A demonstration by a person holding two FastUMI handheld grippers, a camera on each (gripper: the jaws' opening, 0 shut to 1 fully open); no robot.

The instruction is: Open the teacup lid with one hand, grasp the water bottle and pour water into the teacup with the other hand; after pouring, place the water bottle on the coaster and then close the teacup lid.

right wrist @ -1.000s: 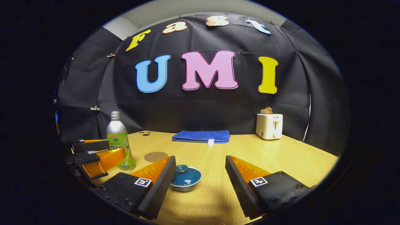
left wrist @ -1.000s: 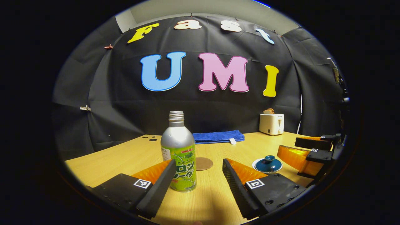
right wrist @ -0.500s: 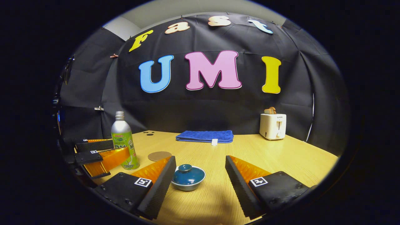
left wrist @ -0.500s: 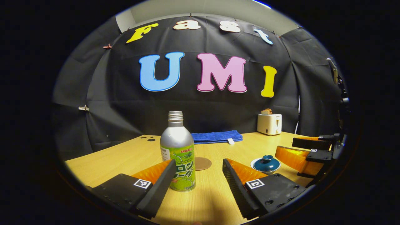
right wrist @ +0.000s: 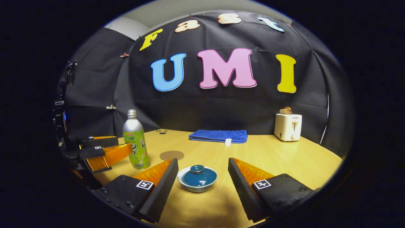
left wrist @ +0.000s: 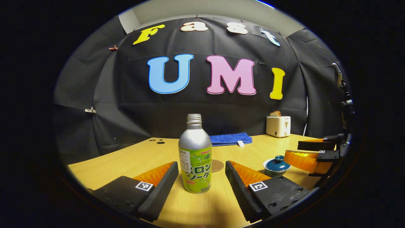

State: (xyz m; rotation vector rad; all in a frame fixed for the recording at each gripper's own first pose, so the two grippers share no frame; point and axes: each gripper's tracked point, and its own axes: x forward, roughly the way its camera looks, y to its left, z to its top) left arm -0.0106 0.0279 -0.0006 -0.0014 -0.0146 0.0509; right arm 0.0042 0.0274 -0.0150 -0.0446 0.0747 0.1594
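In the left gripper view, the left gripper [left wrist: 202,177] is held low over the wooden table [left wrist: 126,160] with its jaws spread wide, and the water bottle [left wrist: 195,155] stands upright between and just ahead of its two fingers, touching neither. A round coaster [left wrist: 217,165] lies flat just beyond the bottle, partly hidden behind it, while the teacup [left wrist: 277,165], its dark blue lid [left wrist: 277,162] on, sits ahead to the right, past the right-hand finger. Farther to the right, the right gripper [left wrist: 311,154] shows at the edge of the view, near the cup. A folded blue towel [left wrist: 231,139] and a white toaster [left wrist: 278,126] (something brown pokes from its slot) rest at the far side of the table against the booth wall. In the right gripper view, the right gripper [right wrist: 202,180] also stands wide open, with the lidded teacup [right wrist: 197,179] resting on the table between its fingers, nearer the left-hand one and clear of both. Ahead to the left stands the water bottle [right wrist: 136,141], with the left gripper [right wrist: 106,150] beside it, and the coaster [right wrist: 171,155] lies just to the bottle's right. The towel [right wrist: 219,136] lies straight ahead at the far edge and the toaster [right wrist: 287,126] far ahead to the right.
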